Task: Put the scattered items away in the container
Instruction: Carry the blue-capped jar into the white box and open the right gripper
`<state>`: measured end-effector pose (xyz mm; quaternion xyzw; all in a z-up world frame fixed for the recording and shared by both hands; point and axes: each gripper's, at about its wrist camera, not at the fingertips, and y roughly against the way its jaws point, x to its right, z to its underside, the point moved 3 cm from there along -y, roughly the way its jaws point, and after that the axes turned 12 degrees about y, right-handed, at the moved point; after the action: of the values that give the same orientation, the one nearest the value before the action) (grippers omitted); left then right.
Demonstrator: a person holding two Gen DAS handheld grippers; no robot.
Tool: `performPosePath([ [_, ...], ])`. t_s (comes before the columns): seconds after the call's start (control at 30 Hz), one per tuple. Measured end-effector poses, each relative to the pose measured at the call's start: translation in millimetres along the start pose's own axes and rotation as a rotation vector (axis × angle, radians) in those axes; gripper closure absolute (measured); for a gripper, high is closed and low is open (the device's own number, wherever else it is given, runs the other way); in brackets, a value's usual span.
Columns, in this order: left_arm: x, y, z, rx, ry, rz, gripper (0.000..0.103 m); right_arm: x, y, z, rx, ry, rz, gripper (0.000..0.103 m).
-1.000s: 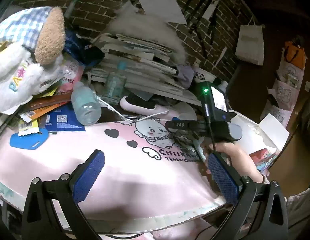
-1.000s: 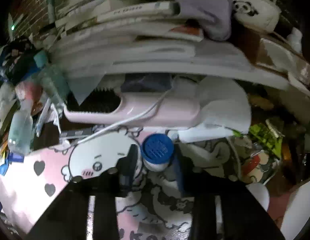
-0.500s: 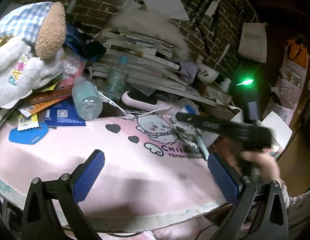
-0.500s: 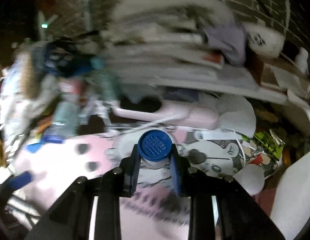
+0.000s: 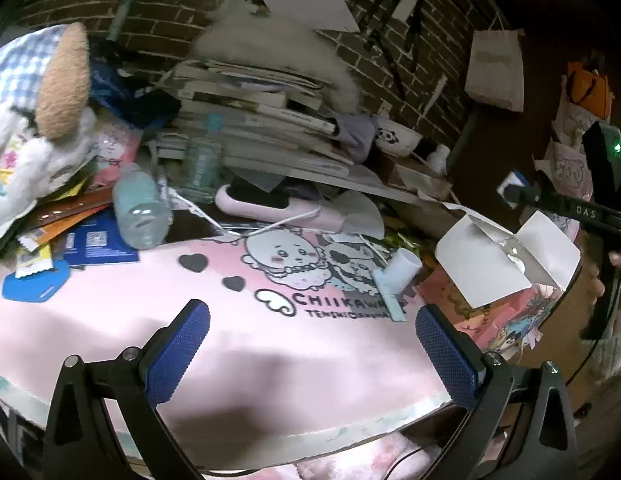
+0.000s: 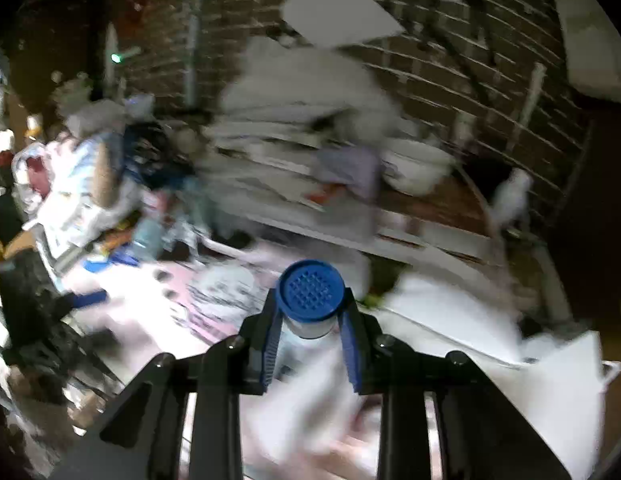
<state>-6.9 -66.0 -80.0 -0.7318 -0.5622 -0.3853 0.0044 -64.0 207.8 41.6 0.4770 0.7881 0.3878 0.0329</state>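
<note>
Right gripper [image 6: 310, 332] tight around round, blue grid-capped bottle [image 6: 311, 290] — left gripper [image 5: 310, 354] wide, empty.

So the right gripper [image 6: 311, 332] has lifted the blue-capped bottle [image 6: 310, 292] off the pink mat [image 5: 230, 344] and swung it over to the right. A second ago it was low by the pink brush [image 5: 270, 208]; now it's up by the white box [image 5: 506, 264] at the worktop's right edge. Right wrist view went blurry. Left gripper [image 5: 310, 356] crept slightly closer to the mat.
</note>
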Motion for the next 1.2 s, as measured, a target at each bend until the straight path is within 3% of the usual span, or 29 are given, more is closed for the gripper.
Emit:
performPosePath([
  [0.2,22.2,-11.9,2.9,-0.034,-0.023,0.009,0.0,33.9,-14.9,26.6,-0.141,0.023,0.002,0.078],
  [0.3,31.7,-18.4,4.6,-0.052,-0.032,0.013,0.0,45.4,-35.4,41.1,-0.22,0.011,-0.045,0.078],
  [0.37,36.7,-24.8,5.4,-0.066,-0.037,0.006,0.0,47.5,-45.8,45.4,-0.248,0.01,-0.071,0.078],
  [0.6,47.1,-55.1,8.0,-0.13,-0.048,-0.034,0.0,55.0,-69.3,54.3,-0.298,0.061,-0.035,0.078],
  [0.77,61.0,-83.6,17.8,-0.206,-0.088,-0.044,0.0,54.2,-61.5,54.8,-0.279,0.054,-0.052,0.076],
  [0.87,71.4,-100.7,21.1,-0.244,-0.105,-0.035,0.0,53.4,-54.3,54.3,-0.25,0.053,-0.053,0.059],
  [0.9,75.4,-107.2,21.8,-0.254,-0.113,-0.038,0.001,53.4,-47.9,53.3,-0.219,0.05,-0.048,0.048],
  [0.93,77.7,-110.4,22.6,-0.26,-0.118,-0.039,0.001,53.1,-42.9,52.6,-0.194,0.05,-0.043,0.045],
  [1.07,88.9,-125.2,26.4,-0.284,-0.153,-0.043,0.001,49.7,-19.0,47.2,-0.062,0.024,-0.068,0.044],
  [1.13,92.3,-131.2,29.1,-0.294,-0.173,-0.065,0.001,43.4,-8.8,44.2,0.014,0.01,-0.126,0.026],
  [1.2,94.7,-137.3,31.6,-0.303,-0.18,-0.08,0.001,36.3,1.1,41.1,0.106,-0.007,-0.17,0.021],
])
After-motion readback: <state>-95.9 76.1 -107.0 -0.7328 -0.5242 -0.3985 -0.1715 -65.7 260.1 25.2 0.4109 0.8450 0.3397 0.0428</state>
